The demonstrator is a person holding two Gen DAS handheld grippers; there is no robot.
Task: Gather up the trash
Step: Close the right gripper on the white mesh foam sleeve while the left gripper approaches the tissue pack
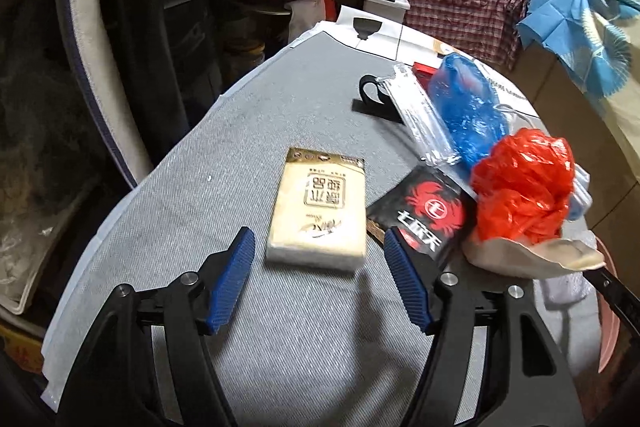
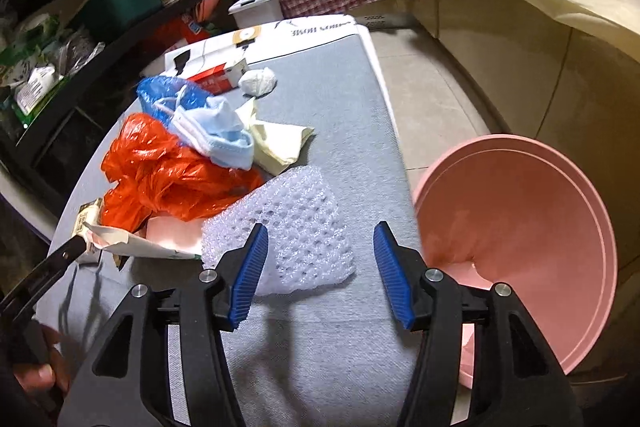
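Both tilt down over the table – left gripper agape, empty, near the tissue pack (Chinese print); right gripper likewise, above bubble wrap.

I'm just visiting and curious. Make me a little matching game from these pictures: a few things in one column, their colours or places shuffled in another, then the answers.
Things:
1. crumpled plastic bag
2. tissue pack
3. basin
4. bubble wrap

Descriptions:
A. pink, beside the table, below its edge
B. cream, lying ahead of the open left gripper
C. orange-red, on the heap of litter
D. clear white, just ahead of the open right gripper

Pairs: 1-C, 2-B, 3-A, 4-D
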